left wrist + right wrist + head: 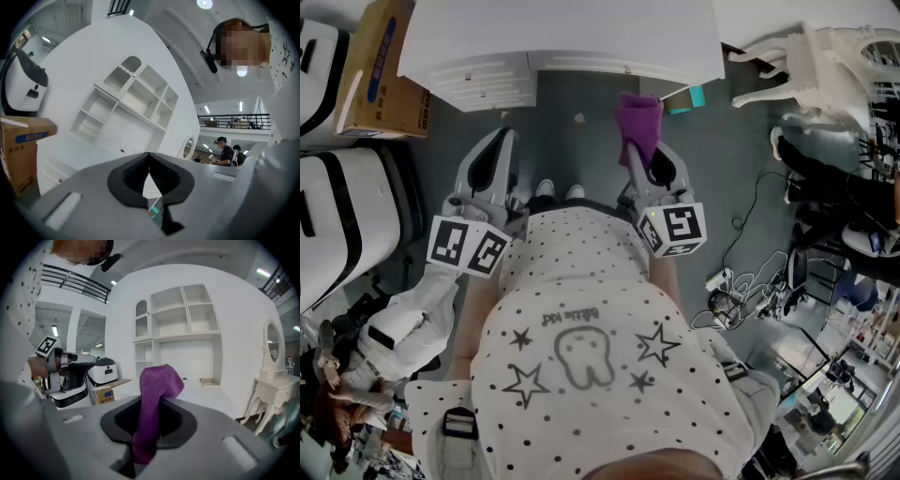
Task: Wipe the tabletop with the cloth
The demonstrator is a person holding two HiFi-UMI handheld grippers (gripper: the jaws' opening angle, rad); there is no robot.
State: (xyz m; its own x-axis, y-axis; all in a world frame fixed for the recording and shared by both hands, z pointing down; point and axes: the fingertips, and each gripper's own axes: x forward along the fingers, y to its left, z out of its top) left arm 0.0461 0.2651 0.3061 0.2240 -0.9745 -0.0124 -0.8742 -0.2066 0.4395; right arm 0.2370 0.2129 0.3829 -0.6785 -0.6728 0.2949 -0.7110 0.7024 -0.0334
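Holding two grippers low in front of the body, both short of the near edge of the one white table [562, 42] and both pointing toward it.

Holding the left gripper [500, 145] toward the table's left half, tilted slightly outward, with one marker cube [469, 246] at its rear, on the side away from the table. Pressing its fingers [123, 183] together at the tips; gripping nothing between them.

Holding the right gripper [645, 161] toward the table's right half, with one marker cube [675, 228] likewise on the side away from the table. Pinching one purple cloth [637, 122] between its fingers [183, 425], the free end bunching up above the fingertips and folding over.

Carrying the cloth over the floor just short of the table's near edge, apart from the tabletop.

Standing with two shoe tips [558, 190] short of the table, between the grippers.

Counting beside the table: one cardboard box [380, 70] off its left end, one small teal object [694, 97] at its near right corner.
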